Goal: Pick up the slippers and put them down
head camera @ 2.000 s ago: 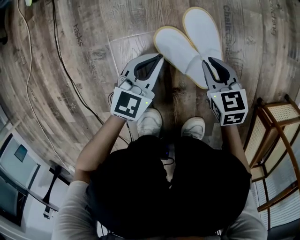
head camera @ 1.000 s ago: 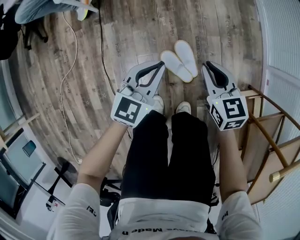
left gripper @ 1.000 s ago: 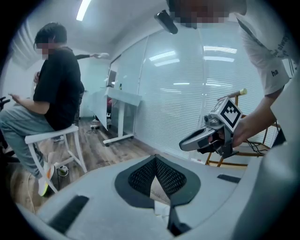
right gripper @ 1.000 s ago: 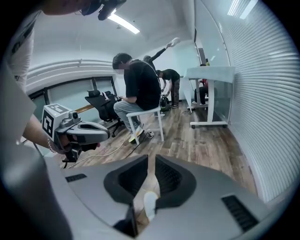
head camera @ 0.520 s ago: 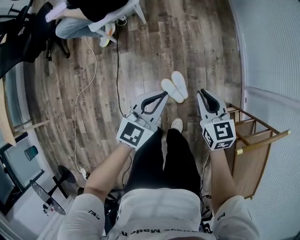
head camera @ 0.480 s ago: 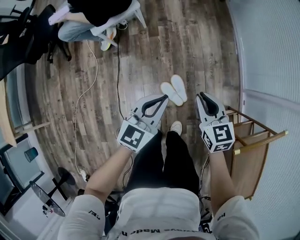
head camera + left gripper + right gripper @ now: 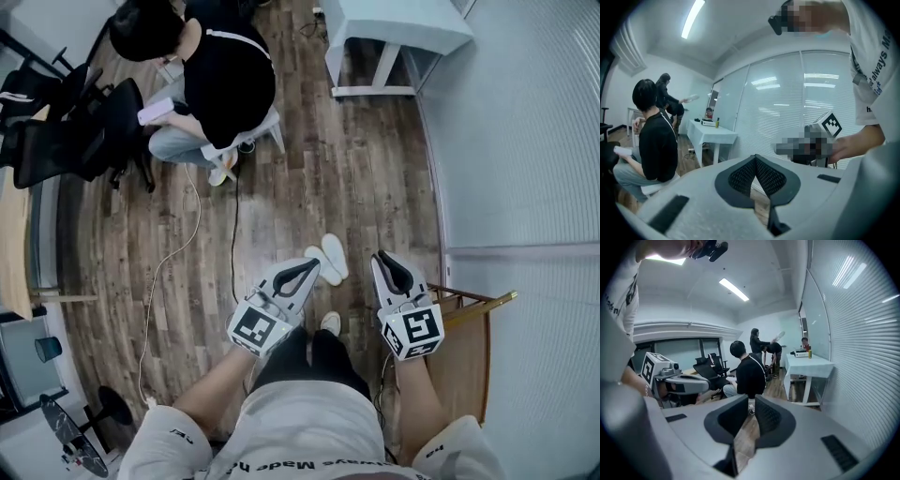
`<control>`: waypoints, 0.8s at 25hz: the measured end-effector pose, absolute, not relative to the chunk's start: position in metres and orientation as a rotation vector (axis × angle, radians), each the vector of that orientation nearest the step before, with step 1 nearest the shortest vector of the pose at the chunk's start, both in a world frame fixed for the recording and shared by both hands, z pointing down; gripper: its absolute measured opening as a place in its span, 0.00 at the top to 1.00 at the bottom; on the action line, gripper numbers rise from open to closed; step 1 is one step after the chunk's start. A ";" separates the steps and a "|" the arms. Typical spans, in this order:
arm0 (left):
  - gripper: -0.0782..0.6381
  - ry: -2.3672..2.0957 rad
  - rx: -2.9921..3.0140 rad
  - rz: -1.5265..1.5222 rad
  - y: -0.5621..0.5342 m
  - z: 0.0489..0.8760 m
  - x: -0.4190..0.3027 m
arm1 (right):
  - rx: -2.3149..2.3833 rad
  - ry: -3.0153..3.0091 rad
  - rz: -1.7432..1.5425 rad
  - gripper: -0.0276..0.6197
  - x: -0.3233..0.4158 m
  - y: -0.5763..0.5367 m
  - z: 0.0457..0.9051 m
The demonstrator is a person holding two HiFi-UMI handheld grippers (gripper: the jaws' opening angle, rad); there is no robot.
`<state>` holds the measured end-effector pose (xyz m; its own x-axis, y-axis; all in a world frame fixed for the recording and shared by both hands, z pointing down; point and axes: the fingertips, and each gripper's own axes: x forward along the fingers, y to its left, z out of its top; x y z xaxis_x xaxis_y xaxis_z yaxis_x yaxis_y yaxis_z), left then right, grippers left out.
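Shirt (image 7: pixel 298 427) print reads "Made"; white oval slippers (image 7: pixel 325 262) lie touching on wood-grain plank floor (image 7: pixel 375 141); left gripper (image 7: pixel 313 265) jaws meet at tips, right gripper (image 7: pixel 380 256) jaws narrowly parted, both empty.

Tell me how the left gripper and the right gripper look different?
The left gripper has its jaws touching at the tips; the right gripper shows a narrow gap between its jaws. In the head view the left gripper slants towards the slippers, while the right gripper points straighter. Both are empty.
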<state>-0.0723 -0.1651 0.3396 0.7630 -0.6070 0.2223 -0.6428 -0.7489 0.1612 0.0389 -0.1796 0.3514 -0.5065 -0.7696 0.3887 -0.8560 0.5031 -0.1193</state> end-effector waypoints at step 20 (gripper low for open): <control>0.88 -1.047 2.802 0.021 -0.103 0.131 -0.089 | 1.448 -2.595 0.202 0.89 0.039 -0.107 0.124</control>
<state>-0.0895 -0.1025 0.1315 0.7565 -0.6507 0.0656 -0.6528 -0.7453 0.1353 0.0388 -0.1070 0.1243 -0.5171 -0.8306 0.2066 -0.8526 0.5211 -0.0388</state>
